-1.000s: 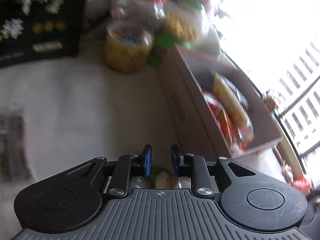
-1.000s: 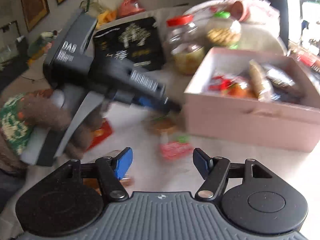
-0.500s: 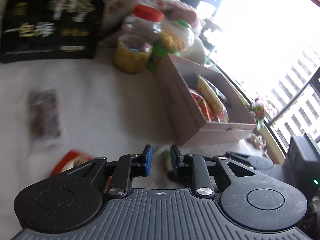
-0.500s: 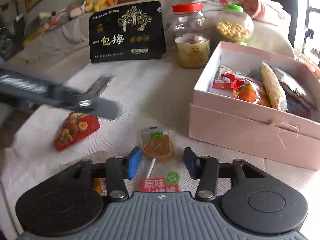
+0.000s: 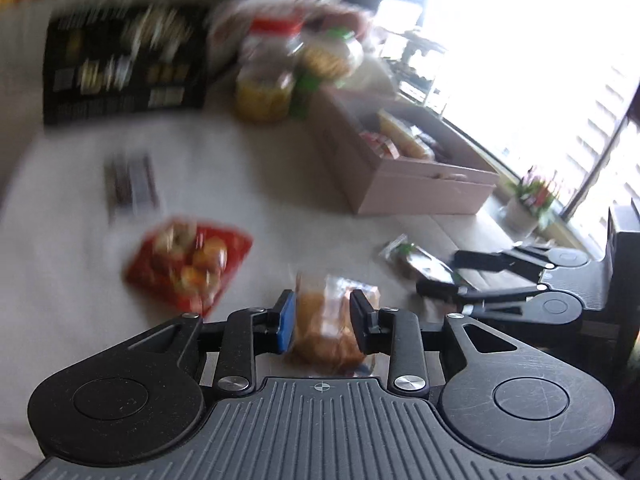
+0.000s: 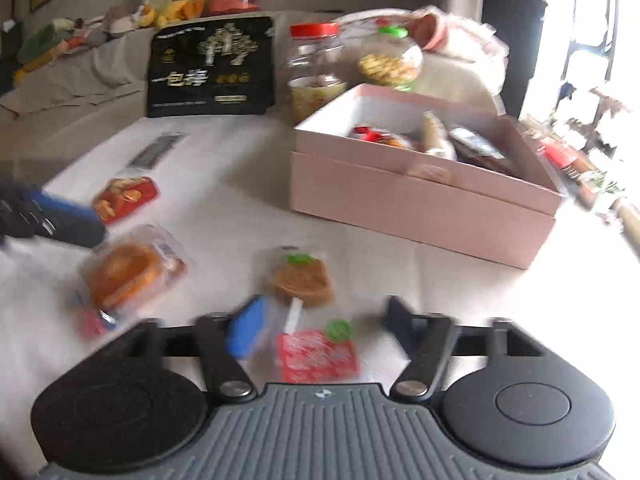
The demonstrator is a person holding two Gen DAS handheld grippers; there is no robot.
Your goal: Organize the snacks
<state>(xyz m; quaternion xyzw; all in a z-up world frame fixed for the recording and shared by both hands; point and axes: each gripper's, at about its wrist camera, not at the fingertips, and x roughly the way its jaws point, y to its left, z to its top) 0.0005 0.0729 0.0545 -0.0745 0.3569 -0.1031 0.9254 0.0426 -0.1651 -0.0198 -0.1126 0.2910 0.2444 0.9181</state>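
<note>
The step in hand was gathering the loose snacks from the white cloth (image 6: 248, 184) into the open pink box (image 6: 420, 196), which already held several packets.

Taking that box as the landmark: the lollipop in its clear wrapper (image 6: 300, 280) lay in front of the box's near wall, well short of it. The right gripper (image 6: 316, 322) stood over the lollipop's stick end and red label, its jaws opening and already wide, the pads clear of the wrapper on both sides. So nothing was held there.

Further out from the box, to the left of the lollipop, lay the wrapped orange pastry (image 6: 128, 272). The left gripper (image 5: 323, 320) had come in around it, jaws narrow but opening, with the pastry between the pads; motion blur hides whether they pressed on it, though it looked unclamped. The red snack packet (image 5: 188, 264) lay beyond, and a dark bar wrapper (image 5: 132, 184) further still, both away from the box's left side. Jars and a black pouch (image 6: 212, 68) stood behind the box.

The next move probably called for each gripper to settle lower, close firmly across its packet's middle, then lift and carry it over the box's rim. The crinkly film could slip, so a square grip would matter.
</note>
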